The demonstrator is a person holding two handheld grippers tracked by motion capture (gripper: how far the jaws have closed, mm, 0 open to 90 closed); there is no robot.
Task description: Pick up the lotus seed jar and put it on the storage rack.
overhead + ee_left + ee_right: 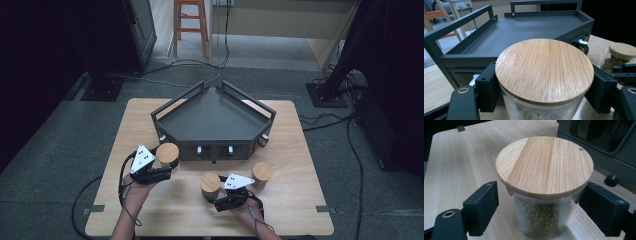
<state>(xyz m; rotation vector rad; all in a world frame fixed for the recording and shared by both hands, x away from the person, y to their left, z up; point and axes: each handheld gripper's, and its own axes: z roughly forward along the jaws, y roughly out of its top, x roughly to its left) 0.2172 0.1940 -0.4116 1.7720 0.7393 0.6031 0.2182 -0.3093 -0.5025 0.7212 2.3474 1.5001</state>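
Nearest me on the tabletop [150, 220], my right tool [226, 196] stands wide around a glass jar of green peas [541, 216] with a bamboo lid, its pads clear of the glass on both sides. Further up on the left, my left tool [162, 167] is clamped on a second bamboo-lidded jar [544, 70], held at the front of the dark grey tray [215, 120]. A third jar [262, 173] stands right of my right tool

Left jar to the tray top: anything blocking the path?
Nothing visible does. The left gripper holds the jar right in front of the tray, whose front edge has no rail and whose top is bare. The rails run along the sides and back.
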